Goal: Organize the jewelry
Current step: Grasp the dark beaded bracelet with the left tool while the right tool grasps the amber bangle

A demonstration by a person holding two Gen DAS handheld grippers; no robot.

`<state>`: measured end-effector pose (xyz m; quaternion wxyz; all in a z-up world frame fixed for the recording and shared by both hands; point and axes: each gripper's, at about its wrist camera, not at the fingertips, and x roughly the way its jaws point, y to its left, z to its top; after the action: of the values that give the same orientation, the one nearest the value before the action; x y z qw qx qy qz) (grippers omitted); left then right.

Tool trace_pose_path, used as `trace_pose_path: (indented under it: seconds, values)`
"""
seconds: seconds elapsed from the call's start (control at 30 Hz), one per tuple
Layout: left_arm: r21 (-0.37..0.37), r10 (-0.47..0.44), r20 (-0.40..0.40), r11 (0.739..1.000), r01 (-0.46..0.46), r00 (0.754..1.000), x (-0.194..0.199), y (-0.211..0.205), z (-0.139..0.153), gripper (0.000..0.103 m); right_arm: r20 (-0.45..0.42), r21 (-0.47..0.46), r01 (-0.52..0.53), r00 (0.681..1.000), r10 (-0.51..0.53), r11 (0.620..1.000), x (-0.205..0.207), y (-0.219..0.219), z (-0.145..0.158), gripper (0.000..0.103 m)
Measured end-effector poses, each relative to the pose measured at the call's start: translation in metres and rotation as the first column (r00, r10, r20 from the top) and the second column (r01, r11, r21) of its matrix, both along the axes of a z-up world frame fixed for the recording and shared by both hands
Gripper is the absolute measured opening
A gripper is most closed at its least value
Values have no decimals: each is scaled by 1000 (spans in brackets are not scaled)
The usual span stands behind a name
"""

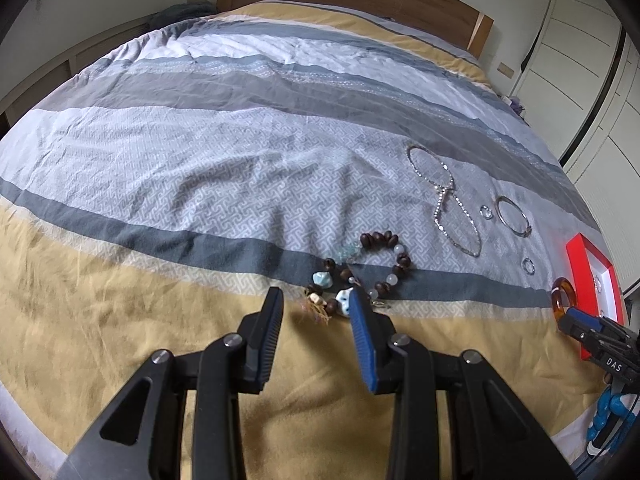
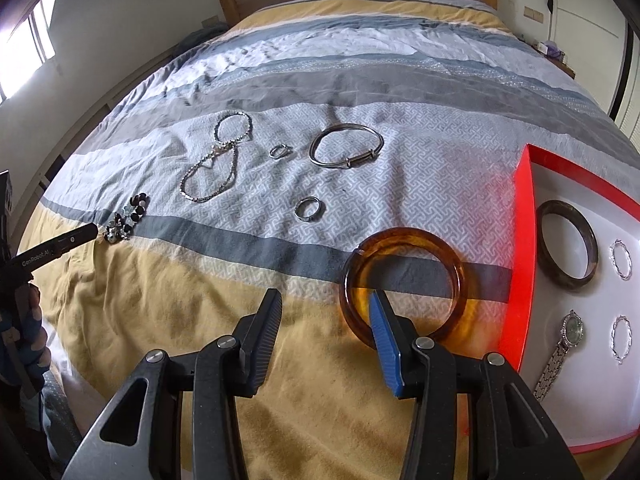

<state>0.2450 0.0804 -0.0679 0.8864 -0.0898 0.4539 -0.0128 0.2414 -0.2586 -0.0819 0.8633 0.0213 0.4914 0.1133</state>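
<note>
the red box (image 2: pixel 524 248) at the right side of the bed (image 2: pixel 280 360) already holds a dark bangle (image 2: pixel 567 245), a watch (image 2: pixel 570 330) and two thin silver hoops (image 2: pixel 621 259), so a part of the sorting looks done. on the bedcover are left a chain necklace (image 2: pixel 216 162), a silver bangle (image 2: pixel 346 147), two small rings (image 2: pixel 307 208) and a beaded bracelet (image 1: pixel 362 276). the right gripper (image 2: pixel 326 302) has its fingers spread, and the blue finger sits inside the amber bangle (image 2: pixel 402 284), which lies just beside the box; it is not pinched yet. the left gripper (image 1: pixel 316 300) is also spread wide, at the near end of the beaded bracelet. i judge about half of the pieces still wait.
</note>
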Motion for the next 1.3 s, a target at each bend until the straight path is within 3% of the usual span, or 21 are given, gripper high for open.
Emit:
trace_pose_path:
  seconds: [0.23, 0.7, 0.93, 1.0, 1.13, 1.3]
  values:
    - [-14, 17, -11, 1000, -17, 1000, 14, 3, -6, 32, -28, -25, -9, 1000, 8, 1000, 8, 2, -12, 45]
    - [-6, -43, -69, 999, 43, 997, 42, -12, -34, 33, -60, -32, -36, 998, 34, 999, 18, 2, -26, 45]
    - [36, -59, -67, 997, 61, 996, 43, -22, -38, 28, -63, -27, -38, 997, 36, 999, 24, 5, -33, 48]
    - [36, -64, -65, 997, 66, 996, 40, -25, -38, 21, -63, -18, -37, 997, 36, 999, 24, 6, -33, 44]
    - [70, -91, -63, 993, 95, 994, 32, -34, -35, 12, -72, 30, -36, 997, 38, 999, 21, 6, -32, 15]
    - [90, -89, -44, 992, 93, 995, 18, -39, -18, 11, -52, 94, -36, 998, 41, 995, 9, 10, -25, 11]
